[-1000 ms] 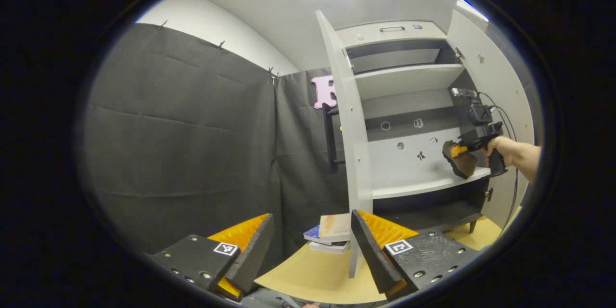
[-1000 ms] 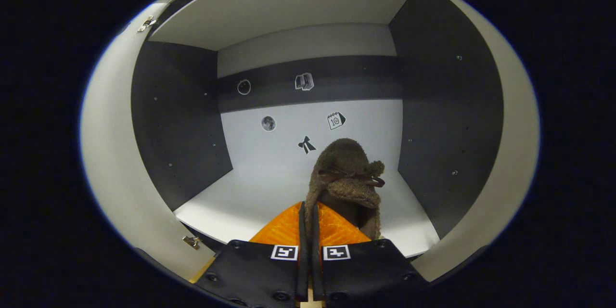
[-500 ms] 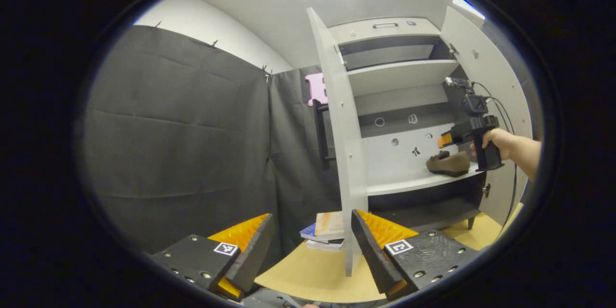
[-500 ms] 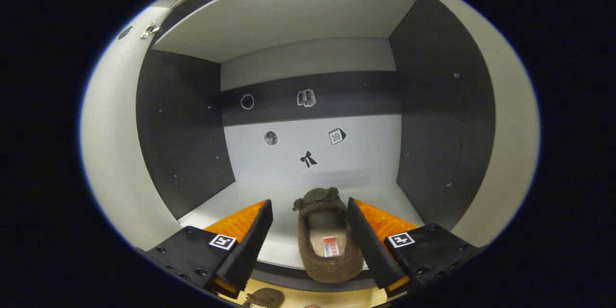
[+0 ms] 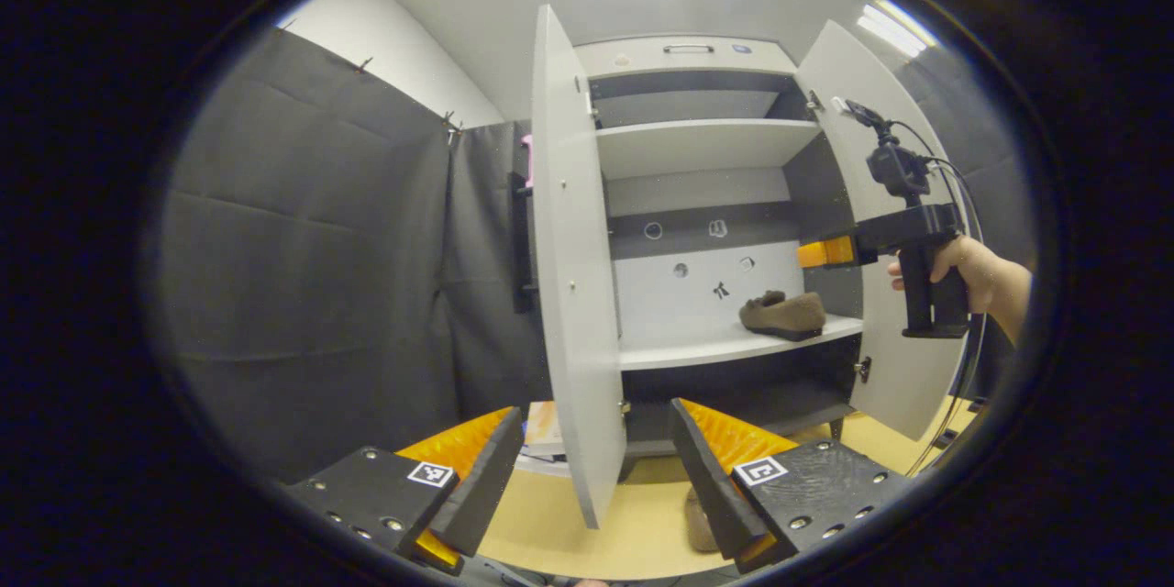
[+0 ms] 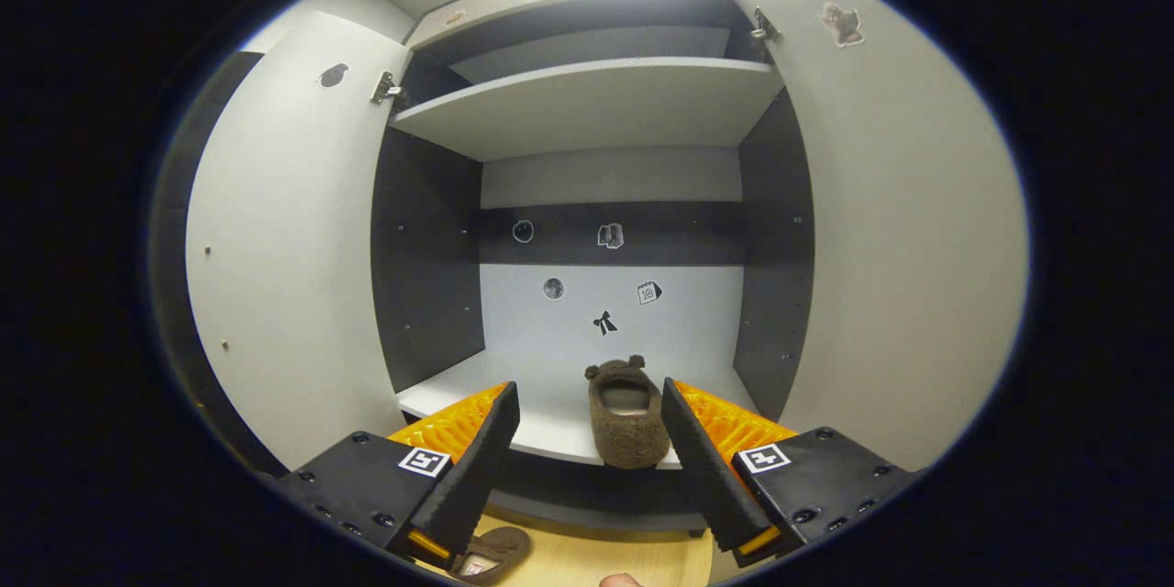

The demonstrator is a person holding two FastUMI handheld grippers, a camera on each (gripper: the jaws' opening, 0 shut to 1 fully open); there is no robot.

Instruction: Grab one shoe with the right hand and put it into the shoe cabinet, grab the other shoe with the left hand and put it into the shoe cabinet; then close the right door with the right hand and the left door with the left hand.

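The shoe cabinet [image 5: 697, 147] is standing with both doors swung wide. One brown shoe [image 5: 782, 315] is lying flat on the middle shelf [image 5: 679, 350], toward that shelf's right end and close to its front edge, its heel hanging a little over the edge in the right gripper view [image 6: 628, 417]. The right gripper [image 6: 587, 449] is hovering in front of that shelf with its fingers spread apart and gripping nothing; the shoe is showing between them but apart from both. In the left gripper view that gripper [image 5: 819, 252] is floating above the shoe, a hand [image 5: 968, 268] wrapped round its handle, just in front of the right door [image 5: 903, 358].

The other shoe [image 6: 491, 553] is sitting on the wooden floor [image 6: 596, 559] below the cabinet's front edge; in the left gripper view it [image 5: 699, 523] is peeking out beside a finger. The left gripper [image 5: 587, 468] is hanging low, near the left door [image 5: 569, 293], fingers parted and empty. A stack of books [image 5: 543, 429] is lying on the floor behind that door.
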